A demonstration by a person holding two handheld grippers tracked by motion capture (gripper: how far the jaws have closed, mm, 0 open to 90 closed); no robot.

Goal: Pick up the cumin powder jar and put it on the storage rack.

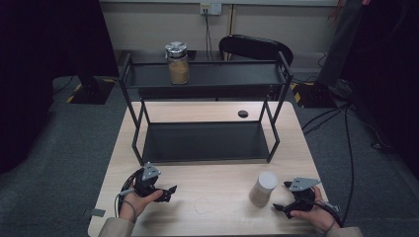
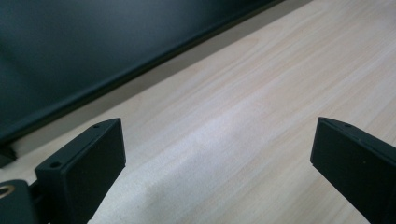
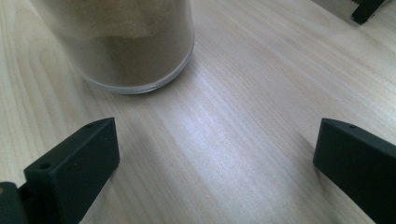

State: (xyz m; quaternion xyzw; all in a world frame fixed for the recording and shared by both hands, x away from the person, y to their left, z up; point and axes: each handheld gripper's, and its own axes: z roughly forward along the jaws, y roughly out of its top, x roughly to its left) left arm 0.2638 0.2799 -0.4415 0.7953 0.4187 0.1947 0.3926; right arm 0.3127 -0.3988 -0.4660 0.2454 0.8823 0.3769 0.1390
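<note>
A glass jar [image 1: 262, 188] with a pale lid and brown powder stands on the wooden table [image 1: 217, 207] near its front right. In the right gripper view the jar's base [image 3: 130, 46] is just ahead and left of the jaws, not between them. My right gripper [image 1: 281, 196] [image 3: 217, 144] rests open right of the jar, held by a hand. My left gripper [image 1: 169, 193] [image 2: 217, 144] is open over bare wood at the front left. A second jar [image 1: 177, 63] with a silver lid stands on the top shelf of the black rack [image 1: 205, 75].
The rack's lower shelf [image 1: 205, 141] [image 2: 70, 56] lies flat on the table's middle, close ahead of my left gripper. A round cable hole [image 1: 242, 114] sits behind it. A black chair [image 1: 254, 47] stands beyond the table; cables run over the floor at right.
</note>
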